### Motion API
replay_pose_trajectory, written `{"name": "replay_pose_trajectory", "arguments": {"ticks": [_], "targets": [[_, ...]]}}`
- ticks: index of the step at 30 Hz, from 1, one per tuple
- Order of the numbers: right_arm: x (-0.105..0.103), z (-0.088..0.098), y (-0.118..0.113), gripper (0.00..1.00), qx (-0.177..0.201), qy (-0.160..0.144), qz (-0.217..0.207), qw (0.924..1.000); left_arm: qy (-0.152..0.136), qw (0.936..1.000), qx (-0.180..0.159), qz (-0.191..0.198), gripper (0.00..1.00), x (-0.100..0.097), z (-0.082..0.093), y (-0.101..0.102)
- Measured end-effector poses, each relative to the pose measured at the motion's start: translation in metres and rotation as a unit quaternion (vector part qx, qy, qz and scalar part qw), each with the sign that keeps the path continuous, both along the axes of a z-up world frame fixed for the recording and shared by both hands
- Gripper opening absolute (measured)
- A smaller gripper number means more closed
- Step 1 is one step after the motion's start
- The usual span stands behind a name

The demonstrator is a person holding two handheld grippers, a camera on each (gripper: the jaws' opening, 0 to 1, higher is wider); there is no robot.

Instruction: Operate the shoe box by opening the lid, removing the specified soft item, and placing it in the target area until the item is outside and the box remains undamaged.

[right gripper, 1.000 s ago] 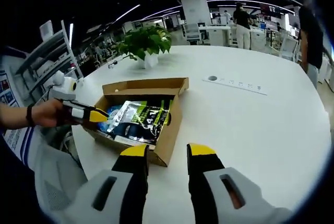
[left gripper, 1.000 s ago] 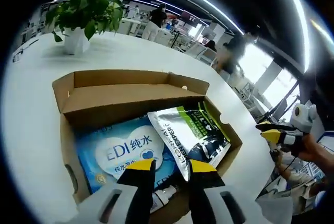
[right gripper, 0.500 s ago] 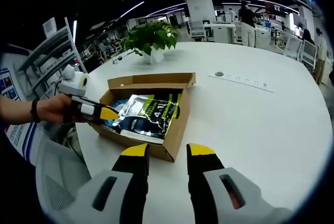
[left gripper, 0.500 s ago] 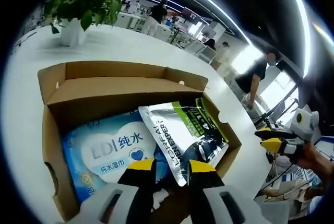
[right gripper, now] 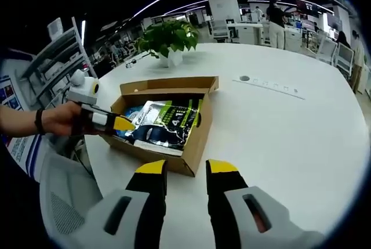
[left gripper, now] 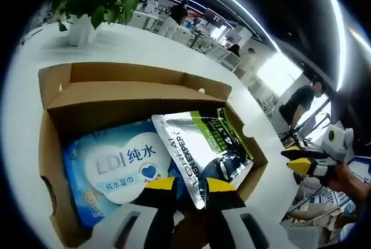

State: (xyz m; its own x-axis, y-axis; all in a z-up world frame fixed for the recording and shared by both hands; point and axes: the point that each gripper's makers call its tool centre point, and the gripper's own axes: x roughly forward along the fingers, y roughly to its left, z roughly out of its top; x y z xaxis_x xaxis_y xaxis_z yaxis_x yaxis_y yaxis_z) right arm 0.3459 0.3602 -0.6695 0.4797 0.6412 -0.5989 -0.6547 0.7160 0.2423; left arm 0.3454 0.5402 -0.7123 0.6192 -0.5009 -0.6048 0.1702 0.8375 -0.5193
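Your left tool [left gripper: 184, 183] hangs released just over the near end of the open shoe box [left gripper: 55, 121], its jaws straddling the L'Oréal pouch [left gripper: 200, 144] beside the blue wipes pack [left gripper: 113, 168]. Your right tool [right gripper: 186, 168] is also released, above the white desk [right gripper: 278, 139], the box just ahead.

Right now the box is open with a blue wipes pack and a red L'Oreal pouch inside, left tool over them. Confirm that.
One detail is wrong: the L'Oreal pouch is silver, green and black, not red, as the left gripper view shows. The rest holds: the box is open, the blue wipes pack lies inside, and the left tool is over them.
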Motion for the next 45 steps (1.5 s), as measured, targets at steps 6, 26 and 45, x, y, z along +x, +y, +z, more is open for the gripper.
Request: {"name": "replay_pose_trajectory", "arguments": {"ticks": [6, 26, 45], "targets": [[-0.001, -0.001, 0.007, 0.23, 0.001, 0.004, 0.002, 1.0000, -0.001, 1.0000, 0.005, -0.004, 0.13, 0.000, -0.001, 0.000], [0.014, -0.005, 0.046, 0.17, 0.016, 0.021, 0.012, 0.9996, -0.020, 0.9997, 0.008, 0.011, 0.01, 0.003, 0.004, 0.016], [0.036, -0.037, 0.085, 0.14, 0.008, 0.073, -0.005, 0.9973, -0.014, 0.9995, 0.009, 0.028, 0.01, -0.004, -0.003, 0.039]]}}
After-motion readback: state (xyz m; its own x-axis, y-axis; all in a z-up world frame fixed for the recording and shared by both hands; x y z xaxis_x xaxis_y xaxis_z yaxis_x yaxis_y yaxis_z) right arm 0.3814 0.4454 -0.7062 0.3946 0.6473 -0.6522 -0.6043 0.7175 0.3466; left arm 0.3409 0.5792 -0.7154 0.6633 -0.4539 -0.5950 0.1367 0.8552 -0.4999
